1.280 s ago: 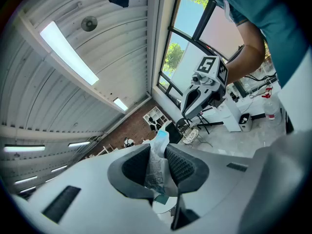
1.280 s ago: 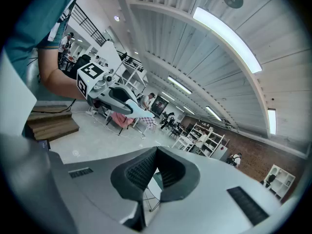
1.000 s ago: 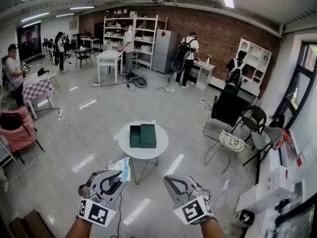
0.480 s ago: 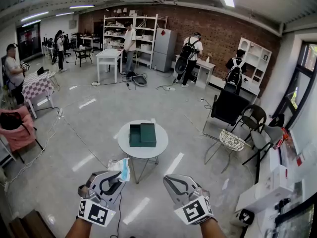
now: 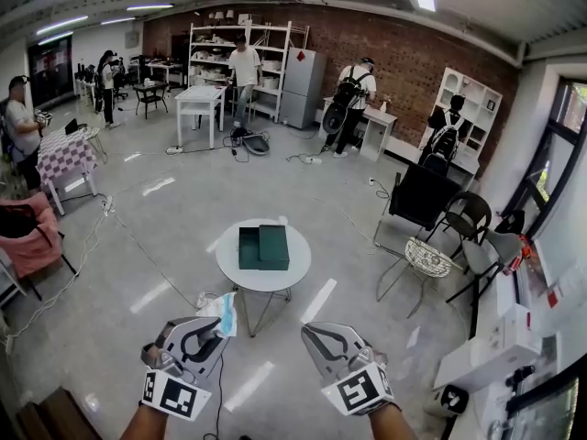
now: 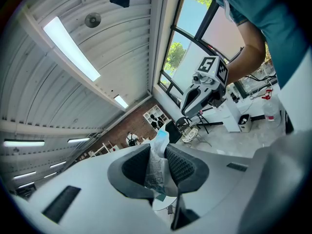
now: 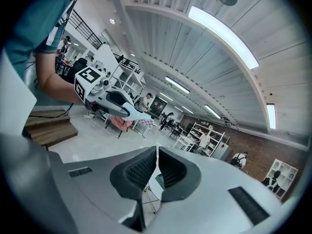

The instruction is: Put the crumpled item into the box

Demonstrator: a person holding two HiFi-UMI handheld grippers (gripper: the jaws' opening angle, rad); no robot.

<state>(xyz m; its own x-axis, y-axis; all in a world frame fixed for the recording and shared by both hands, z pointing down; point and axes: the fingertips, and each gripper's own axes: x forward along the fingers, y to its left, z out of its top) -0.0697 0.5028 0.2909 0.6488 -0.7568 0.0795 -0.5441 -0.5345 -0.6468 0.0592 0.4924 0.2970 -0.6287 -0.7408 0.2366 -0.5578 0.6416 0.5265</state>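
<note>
Left gripper (image 5: 216, 326) clamps crumpled item (image 5: 226, 310), seemingly a mask

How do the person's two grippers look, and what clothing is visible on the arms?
The left gripper and right gripper are both light grey and wedge-shaped, with dark ribbed pads. Each carries a cube with black-and-white square markers. A teal short sleeve shows.

Glossy floor (image 5: 183, 218), brick wall (image 5: 394, 44), matt box (image 5: 264, 248)

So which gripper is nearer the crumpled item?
Left. The left gripper is shut on the crumpled item; the right gripper sits off to its right, apart from it, holding nothing.
</note>
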